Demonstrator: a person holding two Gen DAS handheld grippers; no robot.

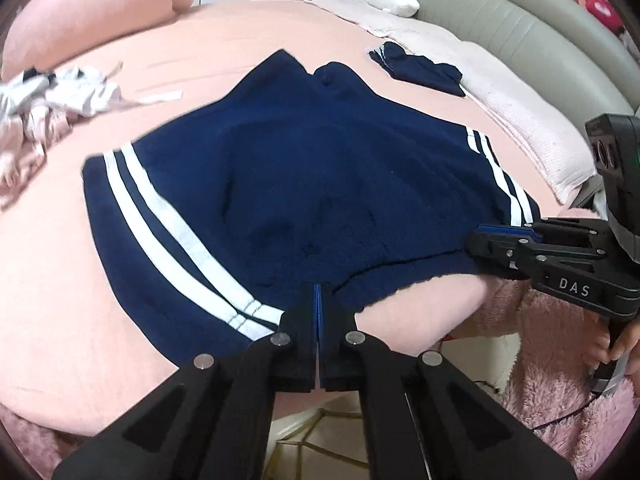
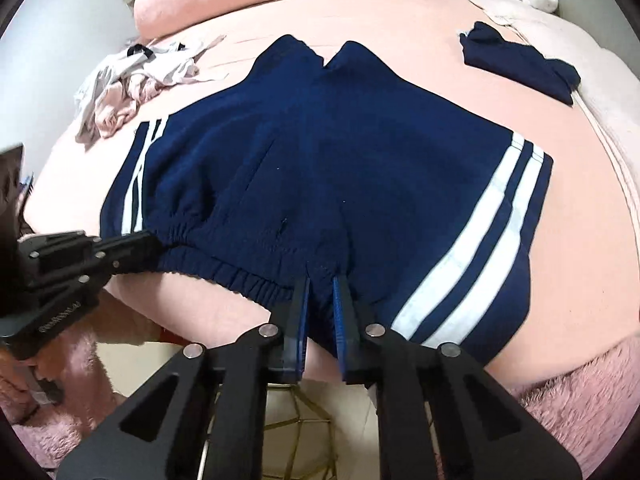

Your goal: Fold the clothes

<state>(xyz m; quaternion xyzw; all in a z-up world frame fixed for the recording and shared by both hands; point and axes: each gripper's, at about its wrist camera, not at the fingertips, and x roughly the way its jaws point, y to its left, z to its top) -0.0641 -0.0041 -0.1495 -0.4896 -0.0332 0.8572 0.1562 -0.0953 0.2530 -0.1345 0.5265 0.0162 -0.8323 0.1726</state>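
I have a pair of navy shorts [image 1: 304, 184] spread flat on the pink bed sheet [image 1: 192, 60], waistband toward me at the near edge of the bed, legs pointing away. Two white stripes [image 1: 168, 224] run down each side of the shorts.

My left tongs [image 1: 318, 300] are pinched tight on the waistband: the two black fingers with blue pads stand almost together, with only a sliver of cloth between them. In the right wrist view the same tongs [image 2: 154, 242] come in from the left and bite the gathered elastic edge near the striped side.

My right tongs [image 2: 322, 284] also hold the waistband, nearer the other stripes. Their fingers sit a little apart, with a bunch of navy cloth wedged between the blue pads. From the left wrist view the right tongs [image 1: 476, 240] reach in from the right and meet the hem of the shorts; I can see a hand [image 1: 618, 344] on the grip below.

Between the two grips the waistband sags slightly and lifts off the sheet.

Farther back on the bed lies a smaller folded navy piece [image 1: 420, 70], resting on a pale blanket [image 1: 520, 116] beside the grey headboard [image 1: 500, 16]. A heap of white and pink clothes [image 1: 52, 100] lies on the other side, well apart from the shorts. A pink pillow [image 1: 92, 8] sits at the far corner.
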